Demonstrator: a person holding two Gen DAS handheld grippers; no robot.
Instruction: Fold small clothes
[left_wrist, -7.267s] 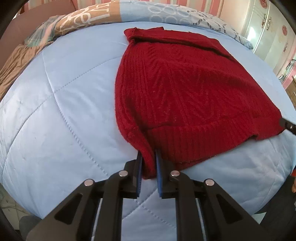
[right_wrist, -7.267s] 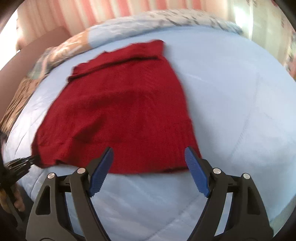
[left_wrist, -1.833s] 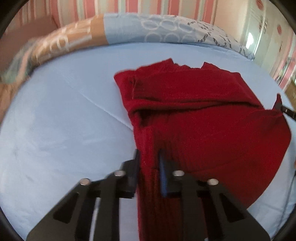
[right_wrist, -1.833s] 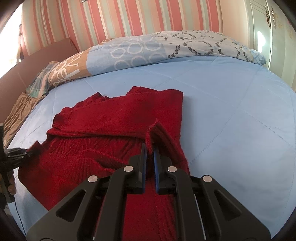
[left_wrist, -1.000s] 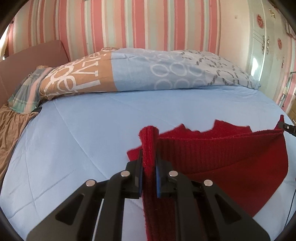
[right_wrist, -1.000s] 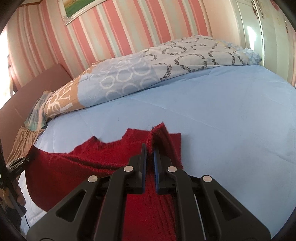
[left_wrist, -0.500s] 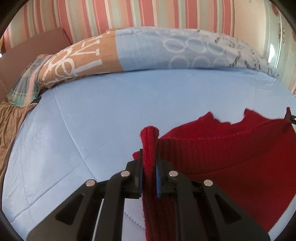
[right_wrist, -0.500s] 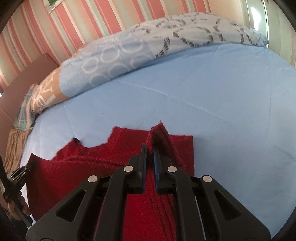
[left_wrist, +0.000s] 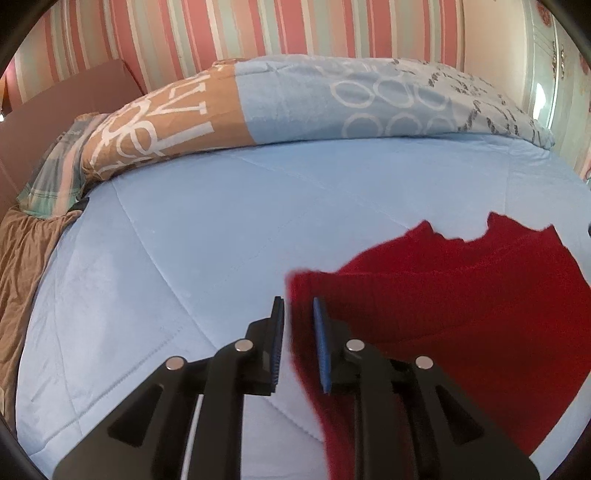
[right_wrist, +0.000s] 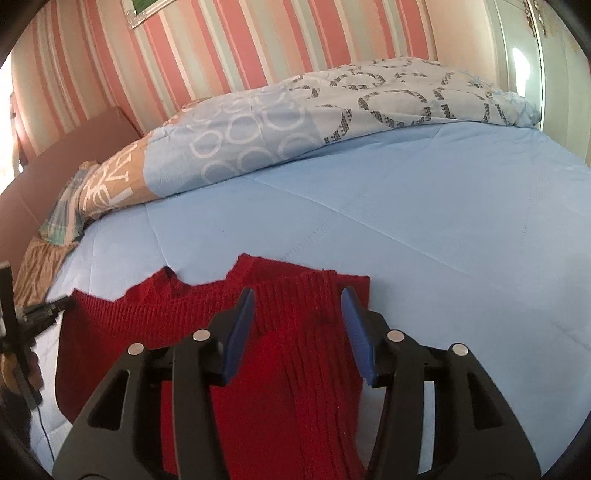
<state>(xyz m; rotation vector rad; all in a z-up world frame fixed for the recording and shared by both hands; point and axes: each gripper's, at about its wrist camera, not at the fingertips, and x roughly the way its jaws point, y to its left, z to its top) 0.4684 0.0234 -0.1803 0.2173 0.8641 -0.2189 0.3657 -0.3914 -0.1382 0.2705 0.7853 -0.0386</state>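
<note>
A red knit sweater (left_wrist: 461, 314) lies folded on the light blue bed cover (left_wrist: 184, 229); it also shows in the right wrist view (right_wrist: 288, 354). My left gripper (left_wrist: 298, 321) is slightly open, and the sweater's near left corner sits loose between its blue pads. My right gripper (right_wrist: 297, 321) is wide open over the sweater's ribbed right corner, not pinching it. The left gripper's tip (right_wrist: 48, 308) shows at the sweater's left edge in the right wrist view.
A patterned blue and tan duvet (left_wrist: 295, 99) is bunched along the far side of the bed, also in the right wrist view (right_wrist: 295, 122). Plaid and brown cloth (left_wrist: 33, 221) lies at the left. A striped wall and a wardrobe (right_wrist: 546, 55) stand behind.
Both grippers carried the sweater's hem up and over toward the collar, then opened. The corners dropped from the pads and the sweater now lies folded in half.
</note>
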